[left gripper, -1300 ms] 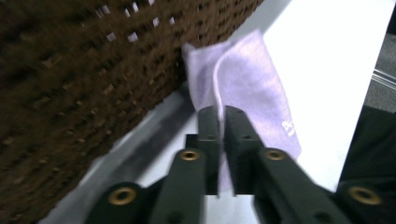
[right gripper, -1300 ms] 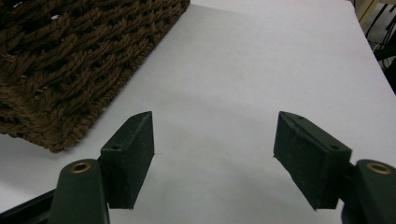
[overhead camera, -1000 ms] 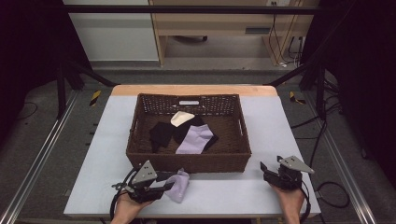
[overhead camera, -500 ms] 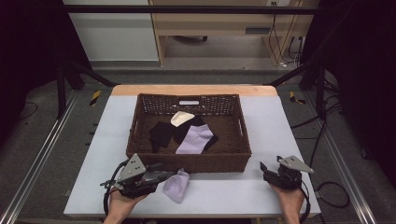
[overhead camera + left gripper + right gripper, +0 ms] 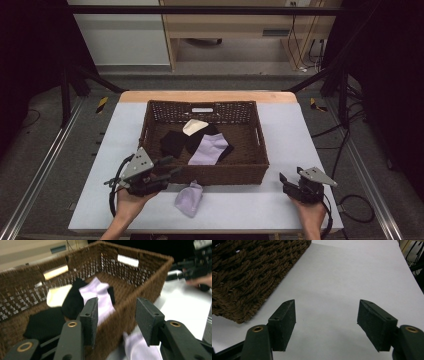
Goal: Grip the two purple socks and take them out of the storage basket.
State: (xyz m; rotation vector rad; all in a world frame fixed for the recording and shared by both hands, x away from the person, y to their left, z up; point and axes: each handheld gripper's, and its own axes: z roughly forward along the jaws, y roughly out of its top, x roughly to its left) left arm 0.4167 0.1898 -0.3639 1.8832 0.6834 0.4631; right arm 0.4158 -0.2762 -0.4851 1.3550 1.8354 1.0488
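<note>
Left gripper (image 5: 169, 166): we hold it above the wicker basket's (image 5: 150, 127) near-left corner, jaws just opened, nothing between them.
Lavender sock (image 5: 189, 199): lies on the table (image 5: 240, 207), just before the basket.
Right gripper (image 5: 284, 181): we hold it agape, empty.

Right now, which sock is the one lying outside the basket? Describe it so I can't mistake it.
Find the brown wicker basket in the middle of the grey table. On the bare tabletop just in front of its near wall lies a crumpled lilac sock, beside the left gripper. The other lilac sock lies flat inside the basket.
</note>
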